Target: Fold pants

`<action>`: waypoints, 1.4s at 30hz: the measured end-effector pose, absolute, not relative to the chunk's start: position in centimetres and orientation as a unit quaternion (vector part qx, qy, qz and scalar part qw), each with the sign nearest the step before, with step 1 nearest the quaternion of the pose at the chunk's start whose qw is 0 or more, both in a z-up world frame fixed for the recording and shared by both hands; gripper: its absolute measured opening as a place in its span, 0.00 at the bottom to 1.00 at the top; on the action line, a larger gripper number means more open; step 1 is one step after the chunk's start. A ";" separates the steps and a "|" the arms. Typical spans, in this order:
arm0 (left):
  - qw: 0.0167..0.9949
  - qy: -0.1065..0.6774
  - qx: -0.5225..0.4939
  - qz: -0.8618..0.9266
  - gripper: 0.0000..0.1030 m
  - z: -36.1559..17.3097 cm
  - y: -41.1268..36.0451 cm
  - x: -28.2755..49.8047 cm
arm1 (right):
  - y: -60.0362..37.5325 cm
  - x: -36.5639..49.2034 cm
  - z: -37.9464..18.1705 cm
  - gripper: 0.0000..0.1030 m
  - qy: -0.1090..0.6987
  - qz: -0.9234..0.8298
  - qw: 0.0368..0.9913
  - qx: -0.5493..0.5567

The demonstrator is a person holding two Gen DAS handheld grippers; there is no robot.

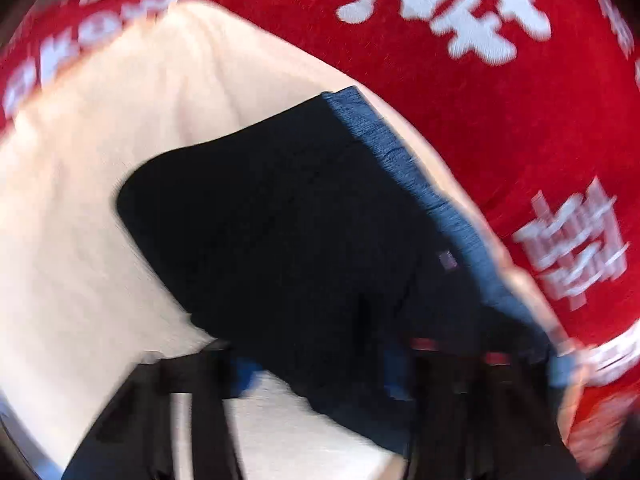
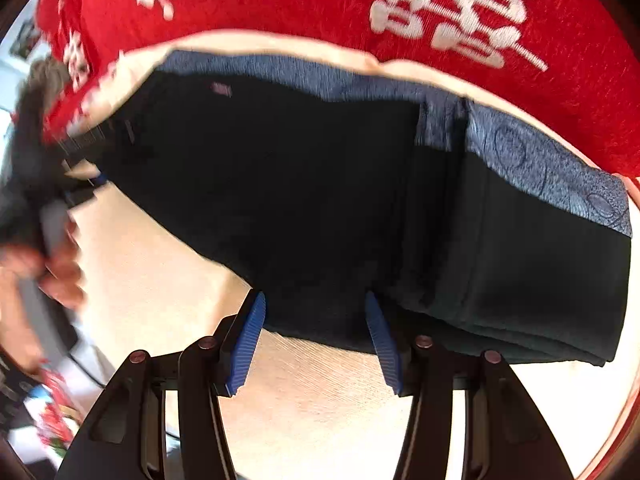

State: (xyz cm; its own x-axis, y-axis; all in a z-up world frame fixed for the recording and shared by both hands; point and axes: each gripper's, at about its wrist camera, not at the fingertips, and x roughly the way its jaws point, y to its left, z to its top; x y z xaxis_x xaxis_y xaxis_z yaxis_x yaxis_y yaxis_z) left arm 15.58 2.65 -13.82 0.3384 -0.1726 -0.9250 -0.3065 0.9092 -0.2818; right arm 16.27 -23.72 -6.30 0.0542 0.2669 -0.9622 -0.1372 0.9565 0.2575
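Observation:
Dark pants [image 1: 280,220] [image 2: 300,180] lie folded on a cream cloth [image 1: 80,200] [image 2: 160,260], their blue inner waistband [image 1: 400,160] [image 2: 540,160] along the far edge. In the blurred left wrist view my left gripper [image 1: 320,368] straddles the pants' near edge, with dark cloth filling the gap; whether the pads press on it I cannot tell. The right wrist view shows that gripper [image 2: 86,188] at the pants' left end, held by a person's hand [image 2: 60,272]. My right gripper [image 2: 316,312] stands open, its blue pads [image 2: 252,332] on either side of the pants' near hem.
A red blanket with large white characters [image 1: 480,80] [image 2: 280,0] lies under the cream cloth and fills the far side. Past the surface's left edge, low down, sit blurred coloured items [image 2: 48,412]. Bare cream cloth [image 2: 320,400] shows between my right gripper's fingers.

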 end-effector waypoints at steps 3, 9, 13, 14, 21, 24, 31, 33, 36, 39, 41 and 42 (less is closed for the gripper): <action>0.822 0.552 -0.133 0.037 0.36 -12.5 1.0 15.0 | -24.0 19.4 -3.5 0.65 0.661 0.156 0.731 0.074; 0.863 0.500 0.070 0.020 0.36 -10.7 -4.8 13.2 | -20.5 27.5 0.4 0.80 0.670 0.219 0.700 0.113; 0.860 0.496 0.116 0.023 0.36 -10.8 -6.0 13.2 | -13.9 31.9 0.5 0.82 0.715 0.269 0.640 0.084; 0.858 0.497 0.129 0.022 0.36 -10.9 -6.4 13.3 | -12.2 32.7 0.4 0.83 0.725 0.273 0.628 0.071; 0.853 0.496 0.161 0.021 0.36 -10.7 -6.8 13.0 | -0.7 34.6 -1.7 0.84 0.765 0.310 0.561 -0.057; 0.851 0.500 0.160 0.024 0.36 -10.7 -7.0 13.1 | 2.1 33.9 -3.8 0.84 0.784 0.307 0.528 -0.110; 0.848 0.508 0.150 0.017 0.36 -10.0 -7.1 13.1 | 2.6 32.9 -7.4 0.20 0.805 0.276 0.495 -0.175; 0.858 0.487 0.162 0.008 0.36 -8.8 -8.0 12.4 | 1.0 33.3 -5.8 0.18 0.789 0.284 0.525 -0.142; 0.867 0.469 0.169 -0.011 0.36 -7.0 -9.3 11.9 | -2.3 32.8 -3.0 0.18 0.764 0.304 0.559 -0.103; 0.877 0.450 0.166 -0.034 0.36 -4.7 -11.2 11.2 | -6.6 32.7 -0.3 0.18 0.745 0.313 0.588 -0.035; 0.881 0.442 0.162 -0.050 0.36 -3.3 -12.8 10.7 | -10.0 32.5 1.6 0.18 0.730 0.314 0.607 0.013; 0.883 0.438 0.157 -0.060 0.36 -2.5 -13.4 10.6 | -11.7 32.3 2.4 0.18 0.723 0.313 0.615 0.033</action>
